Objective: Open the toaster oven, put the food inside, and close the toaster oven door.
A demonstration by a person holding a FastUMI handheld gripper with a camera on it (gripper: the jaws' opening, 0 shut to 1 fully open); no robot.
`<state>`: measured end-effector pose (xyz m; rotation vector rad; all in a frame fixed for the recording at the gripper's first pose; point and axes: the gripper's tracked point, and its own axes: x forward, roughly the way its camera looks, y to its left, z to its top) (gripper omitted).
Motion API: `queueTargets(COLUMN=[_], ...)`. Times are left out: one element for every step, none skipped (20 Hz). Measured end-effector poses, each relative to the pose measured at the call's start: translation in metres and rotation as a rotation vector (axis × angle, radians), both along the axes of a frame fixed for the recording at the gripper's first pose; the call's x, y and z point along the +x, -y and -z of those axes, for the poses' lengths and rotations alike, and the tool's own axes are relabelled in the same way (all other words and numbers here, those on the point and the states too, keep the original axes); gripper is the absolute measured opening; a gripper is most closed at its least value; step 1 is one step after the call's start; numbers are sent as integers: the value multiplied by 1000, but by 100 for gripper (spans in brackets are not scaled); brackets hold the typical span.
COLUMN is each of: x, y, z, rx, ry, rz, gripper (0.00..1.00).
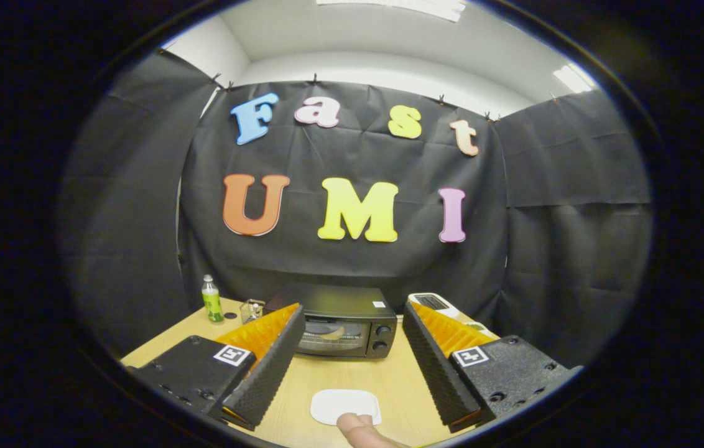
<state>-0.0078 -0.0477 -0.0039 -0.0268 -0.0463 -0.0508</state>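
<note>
A black toaster oven [341, 323] stands on the wooden table [352, 379] beyond my fingers, its glass door shut and two knobs on its right side. Nearer to me, on the table between my fingers, lies a white plate [344, 406] with a pale piece of food [361, 430] at its near edge, partly cut off from sight. My gripper [352, 333] is open and holds nothing, with its fingers [265, 373] spread wide on either side of the oven and above the table.
A small bottle with a green label [211, 300] and a clear glass [252, 309] stand left of the oven. A white device [434, 303] lies behind the right finger. Black cloth walls close in the table at the back and sides.
</note>
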Motion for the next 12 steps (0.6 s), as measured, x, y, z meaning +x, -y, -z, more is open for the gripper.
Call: queueTargets(x=[-5, -9, -10, -11, -11, -11, -11, -11, -11, -11, -10, -9], y=[10, 18, 22, 29, 39, 48, 52, 56, 61, 63, 63, 61], z=[-4, -7, -10, -14, -17, -20, -21, -22, -22, -20, -18, -15], rx=[9, 15, 18, 18, 13, 12, 15, 23, 26, 26, 23, 19], ry=[11, 17, 25, 35, 41, 46, 46, 51, 49, 46, 38, 29], rz=[11, 19, 14, 15, 28, 43, 44, 44, 45, 45, 39, 29], gripper=[100, 100, 100, 100, 100, 100, 100, 100, 100, 100, 100, 100])
